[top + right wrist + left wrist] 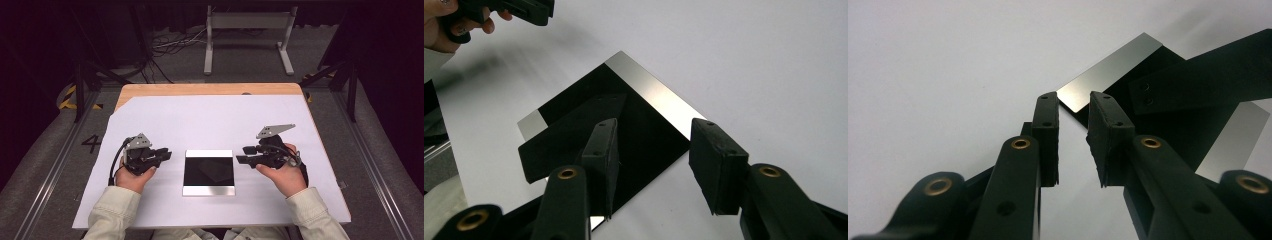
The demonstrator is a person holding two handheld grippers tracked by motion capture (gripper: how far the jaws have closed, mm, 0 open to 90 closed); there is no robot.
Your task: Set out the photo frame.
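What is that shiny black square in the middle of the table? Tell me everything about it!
The flat, square, glossy black plate has silvery, metal-looking strips along its near and far edges. It lies flat on the white sheet covering the table, midway between the left gripper and right gripper. Its mirror-like face reflects the jaws. Nothing grips or touches it.

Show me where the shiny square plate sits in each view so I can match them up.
High view: the plate lies at table centre, between the two tools.
Left gripper view: upper right, just beyond the jaw tips.
Right gripper view: centre, ahead of the open jaws.
Shared landmark: the plate's bright silver edge strips, on the white sheet.
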